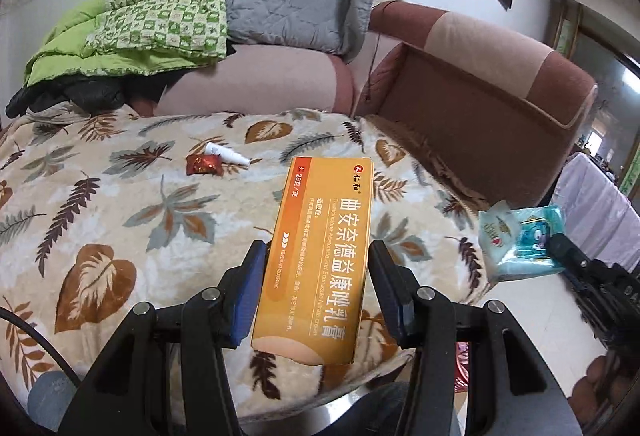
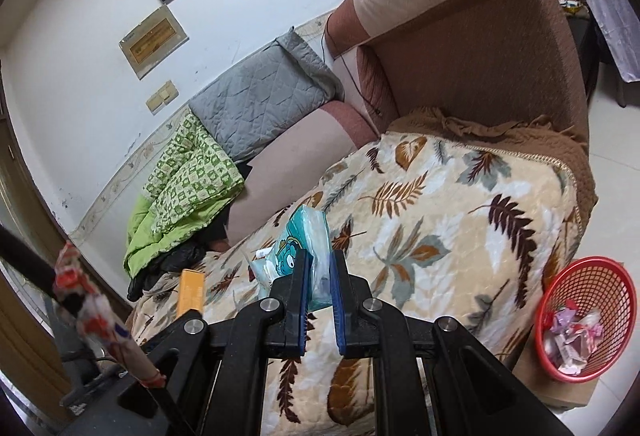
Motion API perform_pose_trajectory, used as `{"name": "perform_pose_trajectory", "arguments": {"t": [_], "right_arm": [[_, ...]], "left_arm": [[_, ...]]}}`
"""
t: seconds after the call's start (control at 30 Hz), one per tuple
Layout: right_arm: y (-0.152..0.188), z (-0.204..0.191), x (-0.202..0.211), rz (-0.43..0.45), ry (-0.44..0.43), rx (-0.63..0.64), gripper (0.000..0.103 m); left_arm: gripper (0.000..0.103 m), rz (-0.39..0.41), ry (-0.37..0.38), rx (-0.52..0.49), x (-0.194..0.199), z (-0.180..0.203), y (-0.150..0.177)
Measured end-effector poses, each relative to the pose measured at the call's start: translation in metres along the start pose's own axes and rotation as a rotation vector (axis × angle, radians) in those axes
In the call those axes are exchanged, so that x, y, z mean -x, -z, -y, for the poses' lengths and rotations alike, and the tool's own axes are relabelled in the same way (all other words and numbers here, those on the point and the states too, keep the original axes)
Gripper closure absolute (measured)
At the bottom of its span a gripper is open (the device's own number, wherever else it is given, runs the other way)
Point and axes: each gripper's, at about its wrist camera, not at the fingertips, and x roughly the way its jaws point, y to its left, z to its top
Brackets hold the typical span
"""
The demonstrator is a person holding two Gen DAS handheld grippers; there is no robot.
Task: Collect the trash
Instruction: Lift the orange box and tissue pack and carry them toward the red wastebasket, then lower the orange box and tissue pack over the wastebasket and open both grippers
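The left gripper [image 1: 318, 276] has its fingers [image 1: 252, 288] clenched on a long orange box [image 1: 320, 260] printed with white characters, holding it above the leaf-patterned blanket [image 1: 120, 204] that covers the sofa seat, the box pointing away from the camera. Farther back on the blanket a small red wrapper [image 1: 203, 165] lies touching a white spray bottle [image 1: 228, 155]. The right gripper [image 2: 320, 292] grips a pale blue tissue pack [image 2: 308, 236] with a cartoon figure on it; its blue-padded fingers [image 2: 302, 300] are squeezed close together on the soft plastic, and the pack sits lifted over the blanket near the sofa's front edge. From the left wrist view this same pack shows off to the right, past the blanket's edge. A red mesh basket [image 2: 586, 316] stands on the floor at the end of the sofa, with some pink and white wrappers lying in its bottom. At the back of the sofa a green checked quilt [image 1: 160, 16] is heaped beside a grey cushion [image 1: 292, 8], and the brown armrest [image 1: 480, 108] rises to the right.
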Motion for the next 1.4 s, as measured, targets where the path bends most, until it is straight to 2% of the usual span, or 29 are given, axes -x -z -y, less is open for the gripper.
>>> {"name": "perform_pose_trajectory", "arguments": {"t": [0.27, 0.5, 0.9, 1.4], "right_arm": [[-0.004, 0.013, 0.024, 0.037, 0.005, -0.009, 0.092], [-0.009, 0.023, 0.042, 0.07, 0.008, -0.02, 0.092], [-0.018, 0.043, 0.078, 0.142, 0.047, -0.038, 0.092], [-0.02, 0.069, 0.12, 0.211, 0.097, -0.073, 0.092]], "left_arm": [[0.052, 0.007, 0.024, -0.021, 0.025, 0.028, -0.001], [0.052, 0.014, -0.001, -0.059, 0.039, 0.054, -0.003], [0.052, 0.029, 0.013, -0.132, 0.059, 0.092, -0.001], [0.052, 0.039, 0.069, -0.209, 0.077, 0.138, 0.005]]}}
